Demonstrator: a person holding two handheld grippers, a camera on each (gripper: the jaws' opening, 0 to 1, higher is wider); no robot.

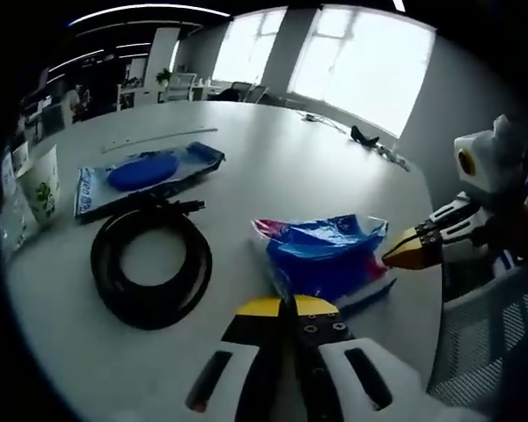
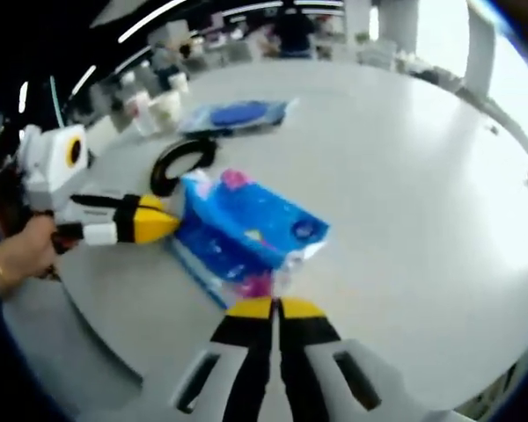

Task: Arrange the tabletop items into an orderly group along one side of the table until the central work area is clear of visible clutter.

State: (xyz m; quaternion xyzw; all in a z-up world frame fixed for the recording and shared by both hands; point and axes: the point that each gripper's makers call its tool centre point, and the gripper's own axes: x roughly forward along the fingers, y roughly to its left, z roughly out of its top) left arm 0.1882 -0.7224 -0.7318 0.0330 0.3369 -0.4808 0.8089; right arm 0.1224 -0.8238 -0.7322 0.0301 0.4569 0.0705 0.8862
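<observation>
A blue and pink tissue pack (image 1: 330, 255) lies on the white table (image 1: 290, 158), between both grippers. My left gripper (image 1: 286, 306) is shut, and its yellow tips rest at the pack's near edge with nothing seen between them. In the right gripper view the same left gripper (image 2: 163, 224) comes in from the left and touches the pack (image 2: 246, 233) on its side. My right gripper (image 2: 275, 308) is shut too, with its tips at the pack's near corner. In the left gripper view the right gripper (image 1: 396, 257) meets the pack's right end.
A black cable coil (image 1: 150, 264) lies left of the pack, also visible beyond it (image 2: 180, 163). Farther off is a flat blue package (image 1: 145, 171). White cups and packets (image 1: 35, 189) stand at the table's left edge. A hand (image 2: 18, 255) holds the left gripper. A mesh chair (image 1: 484, 343) is on the right.
</observation>
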